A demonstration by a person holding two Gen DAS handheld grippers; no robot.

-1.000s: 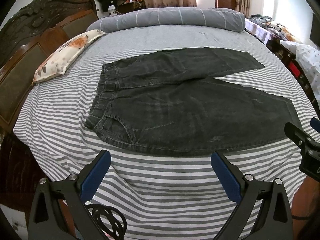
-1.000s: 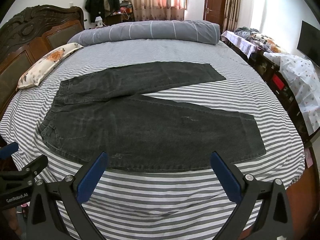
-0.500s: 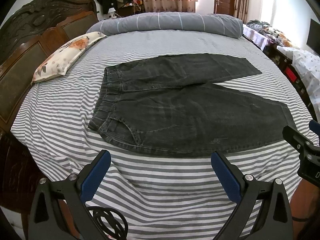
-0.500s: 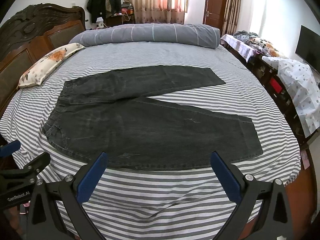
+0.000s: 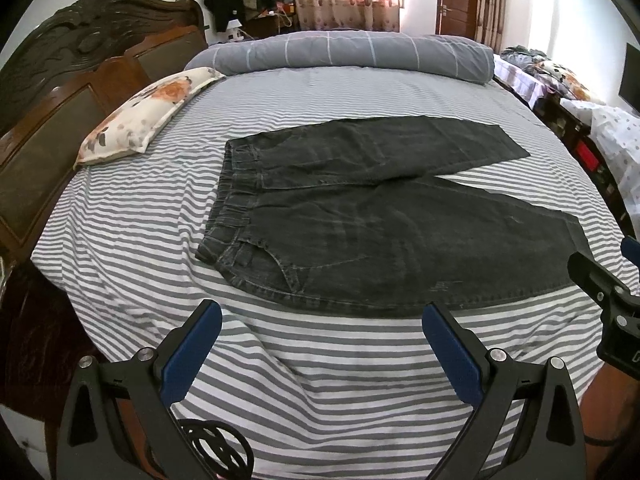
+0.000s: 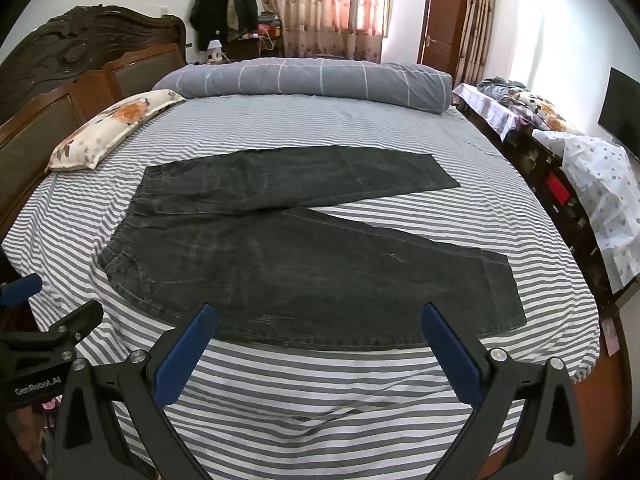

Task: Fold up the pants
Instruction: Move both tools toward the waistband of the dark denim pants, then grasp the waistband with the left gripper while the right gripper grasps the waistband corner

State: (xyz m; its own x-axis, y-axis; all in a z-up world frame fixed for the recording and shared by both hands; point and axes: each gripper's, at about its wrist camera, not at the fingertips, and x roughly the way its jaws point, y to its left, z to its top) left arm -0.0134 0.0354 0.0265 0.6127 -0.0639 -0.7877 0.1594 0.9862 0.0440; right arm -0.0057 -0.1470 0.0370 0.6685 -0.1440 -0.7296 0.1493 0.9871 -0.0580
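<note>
2 hand-held grippers (image 5: pixel 320 320) (image 6: pixel 318 320) wide open, empty

A floral pillow (image 5: pixel 148 114) lies beside the rolled grey duvet (image 5: pixel 340 54).

"GenRobot.AI" stands in pale letters on the black body of the left tongs (image 6: pixel 48 312).

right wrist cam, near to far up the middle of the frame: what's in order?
Right tongs, open → bare striped sheet → near leg of the dark pants → strip of sheet in the gap → far leg → more sheet → rolled grey duvet → curtains.
</note>
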